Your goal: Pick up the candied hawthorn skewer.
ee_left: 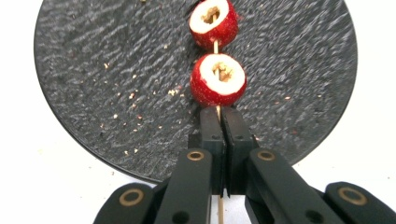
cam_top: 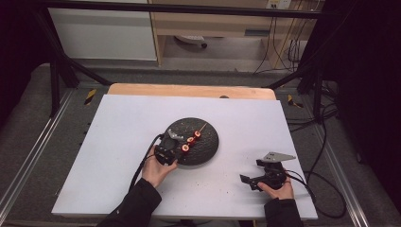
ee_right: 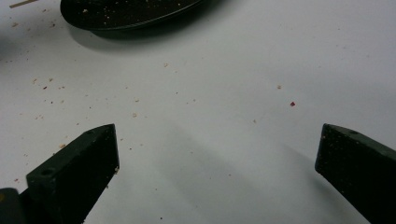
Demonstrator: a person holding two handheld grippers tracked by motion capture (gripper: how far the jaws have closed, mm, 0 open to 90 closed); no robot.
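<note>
Clamping tight, the left gripper [ee_left: 223, 122] has its jaws pressed together on the bare end of the skewer [ee_left: 216, 46], at seven o'clock on the dark plate [cam_top: 208, 146]. So the grab looks done; lifting or stripping is left. The hollow-cored red fruit pieces [ee_left: 218, 80] sit threaded, glossy. The right gripper [ee_right: 217, 154] waits at four o'clock, jaws wide apart over the white table [cam_top: 118, 142].

No text, label, brand, number or sign can be read in any of these views, neither on the tabletop [cam_top: 118, 142], nor on the dark plate [cam_top: 208, 146], nor on the furniture behind.
</note>
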